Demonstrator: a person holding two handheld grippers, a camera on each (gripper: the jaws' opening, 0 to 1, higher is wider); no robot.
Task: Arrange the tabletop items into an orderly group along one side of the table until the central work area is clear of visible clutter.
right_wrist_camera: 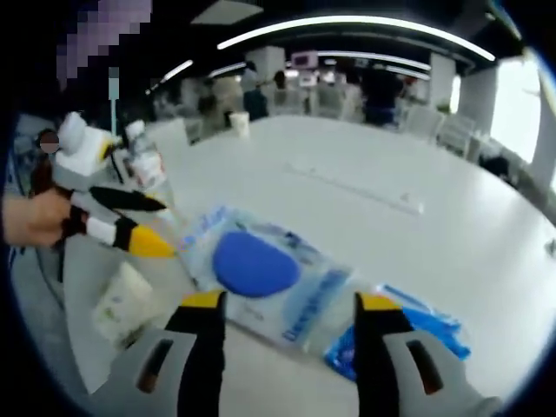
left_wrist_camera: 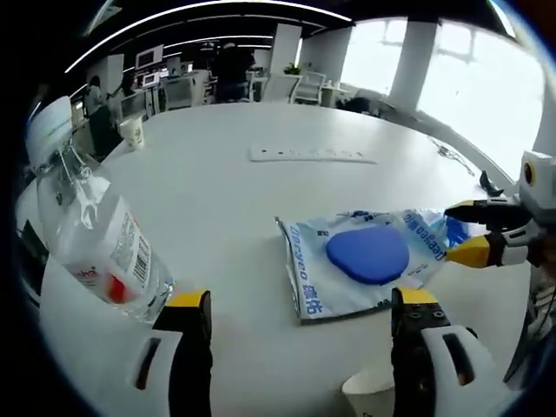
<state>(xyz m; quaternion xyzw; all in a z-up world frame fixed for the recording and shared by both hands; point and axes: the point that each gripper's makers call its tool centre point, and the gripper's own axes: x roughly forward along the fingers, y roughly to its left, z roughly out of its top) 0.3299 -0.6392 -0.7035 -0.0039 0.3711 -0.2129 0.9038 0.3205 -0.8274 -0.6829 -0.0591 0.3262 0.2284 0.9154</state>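
The packet (left_wrist_camera: 365, 261), a clear plastic pack with a blue oval on its face, lies flat on the white table (left_wrist_camera: 261, 191), out in the middle of it. It sits straight ahead of the right gripper (right_wrist_camera: 291, 304), just beyond the jaw tips, long axis running slantwise across that view from upper left to lower right. The right jaws stand wide apart with nothing between them. The left gripper (left_wrist_camera: 300, 304) is wide open and empty too, with the packet ahead and slightly to its right.

In the left gripper view the right gripper's yellow tips (left_wrist_camera: 473, 234) straddle the packet's far end, so the right one looks nearer, I'd say.

A water bottle (left_wrist_camera: 95, 234) stands off to the left gripper's left, a paper cup (left_wrist_camera: 373, 393) just by its right jaw, a crumpled blue wrapper (right_wrist_camera: 408, 334) beside the packet's near end.
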